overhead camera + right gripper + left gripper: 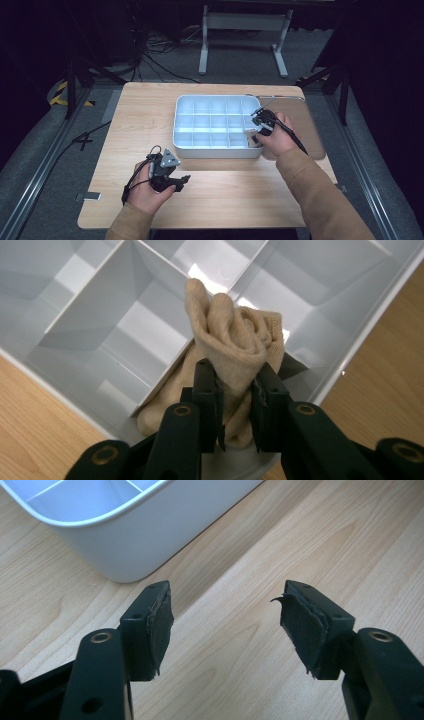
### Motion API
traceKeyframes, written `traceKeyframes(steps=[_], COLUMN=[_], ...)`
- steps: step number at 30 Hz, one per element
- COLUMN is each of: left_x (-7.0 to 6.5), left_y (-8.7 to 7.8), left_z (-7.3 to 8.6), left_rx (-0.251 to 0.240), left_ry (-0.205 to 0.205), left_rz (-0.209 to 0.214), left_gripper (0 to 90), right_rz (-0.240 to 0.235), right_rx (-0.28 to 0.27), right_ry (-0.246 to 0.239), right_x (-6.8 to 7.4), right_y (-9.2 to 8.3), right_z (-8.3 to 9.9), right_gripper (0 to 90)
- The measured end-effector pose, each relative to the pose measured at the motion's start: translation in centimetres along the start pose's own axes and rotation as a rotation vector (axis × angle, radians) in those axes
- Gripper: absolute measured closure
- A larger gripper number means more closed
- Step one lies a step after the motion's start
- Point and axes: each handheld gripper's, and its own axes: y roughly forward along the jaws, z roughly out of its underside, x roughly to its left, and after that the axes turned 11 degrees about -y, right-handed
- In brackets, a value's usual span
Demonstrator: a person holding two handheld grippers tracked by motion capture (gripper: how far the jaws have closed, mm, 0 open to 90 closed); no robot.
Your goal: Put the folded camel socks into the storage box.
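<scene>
Now right tongs (236, 390) clamped on a rolled beige sock (235, 335), jaws pinching its lower half, roll bulging above them; sock sits over a near-corner cell of the white tray (75, 270), its tail already down inside against a divider (165, 372); whether the tail rests on the cell floor cannot be told. Left tongs (227, 622) wide open, nothing between the jaws, pads worn and frayed, over bare tabletop (250, 555) just beside the tray's rounded corner.

Progress, as judged: sock picked up and brought to the tray, partly in its cell; left to do: push it fully down, release, withdraw. All other cells look empty, so this appears to be the first item stowed; no further socks in sight on the tabletop.

Pose: in the high view, right hand (275, 137) at the tray's near right corner, sleeve running back toward the bottom right, tongs angled down and forward into the tray; left hand (150, 187) low on the tabletop in front of the tray, tongs (182, 179) pointing right, well apart from the sock.
</scene>
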Motion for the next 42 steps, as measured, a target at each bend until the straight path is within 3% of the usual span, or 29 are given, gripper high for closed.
traceKeyframes(steps=[8,9,17,24,28,32,33,35,40,42], left_x=[0.2,0.2,0.6,0.9,1.0,1.0,1.0,1.1,1.2,1.2], left_y=[-0.2,-0.2,-0.4,-0.8,-0.9,-0.9,-0.9,-1.1,-1.6,-1.6], left_z=[0.3,0.4,0.9,1.4,1.6,1.6,1.8,1.9,2.3,2.3], left_rx=[-0.001,0.001,0.006,0.004,0.008,0.005,0.007,0.005,0.001,0.003], left_ry=[0.006,-0.010,-0.018,-0.031,-0.036,-0.031,-0.037,-0.039,-0.053,-0.057], left_rz=[-0.012,-0.011,-0.021,-0.041,-0.043,-0.049,-0.045,-0.050,-0.059,-0.058], left_gripper=[38.1,38.2,37.9,36.7,36.6,35.7,35.6,35.4,35.4,35.4], right_rz=[-0.037,-0.043,-0.054,-0.046,-0.058,-0.092,-0.096,-0.092,-0.107,-0.109], right_rx=[0.086,0.098,0.192,0.222,0.200,0.151,0.124,0.086,-0.052,-0.074], right_ry=[0.015,0.019,0.000,-0.014,-0.037,-0.018,-0.029,-0.044,-0.035,-0.035], right_x=[-0.5,-0.6,-0.5,-0.4,-0.5,-0.5,-0.4,-0.3,-0.6,-0.6], right_y=[1.8,2.0,3.4,3.8,3.5,2.6,1.9,1.1,-1.5,-2.0], right_z=[-0.4,-0.5,-1.4,-1.7,-1.5,-1.2,-1.0,-0.7,0.0,0.2], right_gripper=[75.7,75.8,75.6,75.2,70.2,63.0,57.4,54.5,53.2,53.1])
